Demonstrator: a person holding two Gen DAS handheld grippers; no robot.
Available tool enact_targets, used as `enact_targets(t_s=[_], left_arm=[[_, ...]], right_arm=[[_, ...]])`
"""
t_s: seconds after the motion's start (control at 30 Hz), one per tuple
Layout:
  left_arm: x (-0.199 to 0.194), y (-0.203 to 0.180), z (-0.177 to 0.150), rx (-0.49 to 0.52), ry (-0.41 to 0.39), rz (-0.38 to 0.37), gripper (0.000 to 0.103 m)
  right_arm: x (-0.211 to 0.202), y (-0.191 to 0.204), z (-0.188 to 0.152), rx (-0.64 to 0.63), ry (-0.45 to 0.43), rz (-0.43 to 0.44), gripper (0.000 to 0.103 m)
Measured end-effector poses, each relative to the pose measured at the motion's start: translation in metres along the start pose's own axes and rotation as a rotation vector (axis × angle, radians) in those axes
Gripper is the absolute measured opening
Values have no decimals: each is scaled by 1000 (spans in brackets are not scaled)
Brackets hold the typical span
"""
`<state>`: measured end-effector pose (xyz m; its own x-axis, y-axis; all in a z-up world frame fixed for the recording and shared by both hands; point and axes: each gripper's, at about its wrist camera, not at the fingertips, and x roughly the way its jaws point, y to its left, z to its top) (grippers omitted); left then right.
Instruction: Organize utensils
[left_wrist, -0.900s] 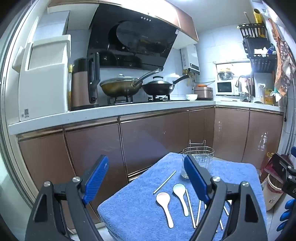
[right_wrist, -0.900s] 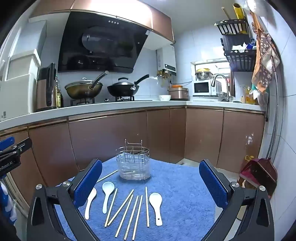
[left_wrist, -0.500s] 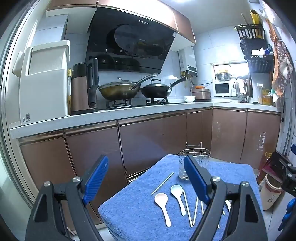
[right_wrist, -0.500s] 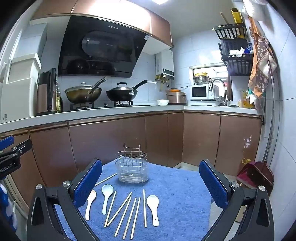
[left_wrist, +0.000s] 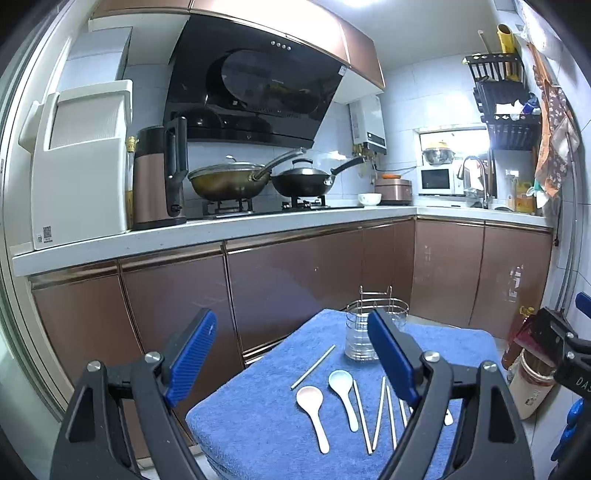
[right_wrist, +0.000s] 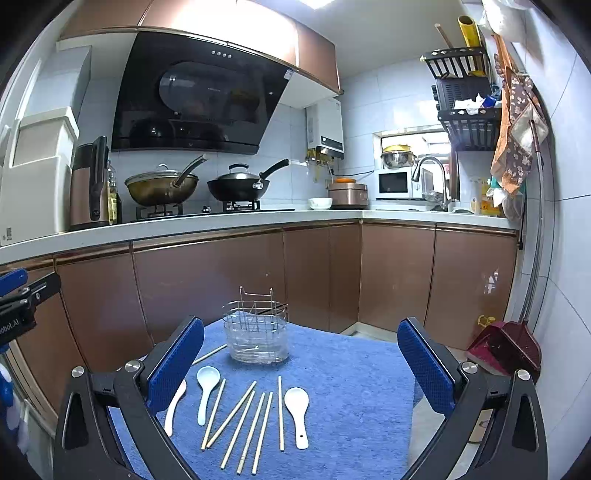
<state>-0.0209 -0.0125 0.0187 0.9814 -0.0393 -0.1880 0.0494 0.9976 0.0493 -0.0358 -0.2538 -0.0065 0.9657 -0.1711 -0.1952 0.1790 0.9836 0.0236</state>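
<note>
Your left gripper (left_wrist: 291, 360) and right gripper (right_wrist: 301, 363) hung just above the near edge of the desk, jaws spread wide with nothing between them, both tipped slightly downward. Ahead, on the blue towel (right_wrist: 347, 373) covering the desk, stood a wire utensil holder (right_wrist: 256, 330) in a clear tray, with what looked like a single chopstick lying in its bottom. In front of it lay loose wooden chopsticks (right_wrist: 243, 424) fanned side by side, one stray chopstick (left_wrist: 313, 367) off to the left, and three pale ceramic spoons (right_wrist: 297, 411), bowls pointing toward the holder.
</note>
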Motion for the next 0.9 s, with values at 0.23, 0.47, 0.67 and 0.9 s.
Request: enact_targets(t_s=[0.23, 0.47, 0.67, 0.9], left_arm=[[0, 0, 5, -18, -15, -25, 83], [9, 3, 2, -45, 14, -34, 83], [19, 8, -1, -70, 40, -41, 83], [27, 6, -4, -89, 29, -29, 83]], right_arm=[[1, -3, -3, -1, 3, -1, 103], [5, -8, -5, 1, 17, 11, 103], [11, -15, -9, 7, 34, 9, 102], [22, -18, -13, 3, 62, 12, 101]])
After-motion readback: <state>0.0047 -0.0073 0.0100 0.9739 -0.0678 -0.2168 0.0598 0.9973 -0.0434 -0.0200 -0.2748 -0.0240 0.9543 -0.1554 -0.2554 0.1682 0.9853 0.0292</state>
